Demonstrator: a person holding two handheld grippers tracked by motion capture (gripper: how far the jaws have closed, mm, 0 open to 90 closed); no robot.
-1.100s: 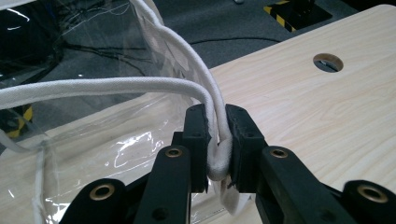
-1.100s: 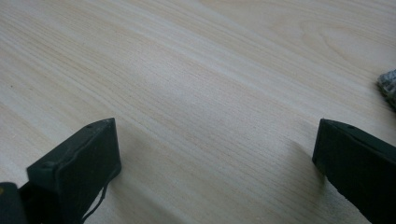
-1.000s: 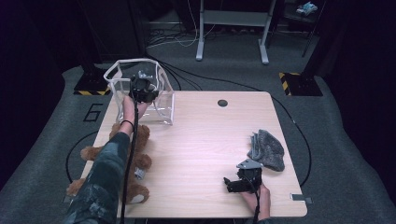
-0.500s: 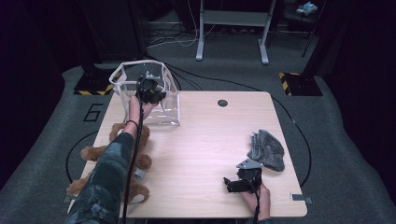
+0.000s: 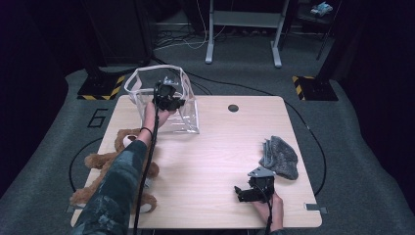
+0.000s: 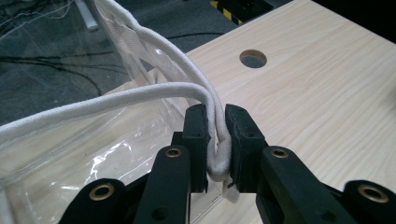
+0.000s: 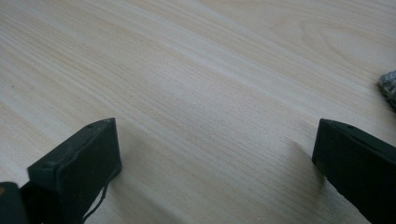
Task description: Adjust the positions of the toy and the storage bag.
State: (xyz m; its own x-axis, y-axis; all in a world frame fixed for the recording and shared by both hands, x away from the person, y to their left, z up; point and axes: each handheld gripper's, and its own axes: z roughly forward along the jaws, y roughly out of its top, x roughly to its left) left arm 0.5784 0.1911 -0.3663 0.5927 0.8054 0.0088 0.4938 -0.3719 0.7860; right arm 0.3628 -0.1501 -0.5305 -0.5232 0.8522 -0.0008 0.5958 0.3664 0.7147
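So the left gripper [image 6: 215, 140] had its jaws pinched tight on the white corded rim [image 6: 219, 154] of the clear plastic bag [image 5: 164, 103], with the cord squeezed flat between the two black pads and bulging out a bit below them. In the left gripper view the rim looped away from the jaws in two strands, one running off to the left edge and one going up toward the top, with the see-through wall of the bag hanging under them and wood grain showing through it. From the high view that left gripper [image 5: 168, 96] sat up at the bag's top edge, and the bag stood at the far left part of the wooden table [image 5: 220, 147], partly over the back edge. The right gripper [image 7: 215, 154] was a different story, jaws spread wide apart with bare tabletop between them, holding nothing. In the high view that right gripper [image 5: 252, 188] rested low near the front right of the table, well apart from the bag. A grey cloth [image 5: 280, 157] lay bunched up just beside it on the right, and a brown teddy bear [image 5: 115, 171] was sprawled on the front left corner, partly under the person's sleeve [image 5: 115, 196].
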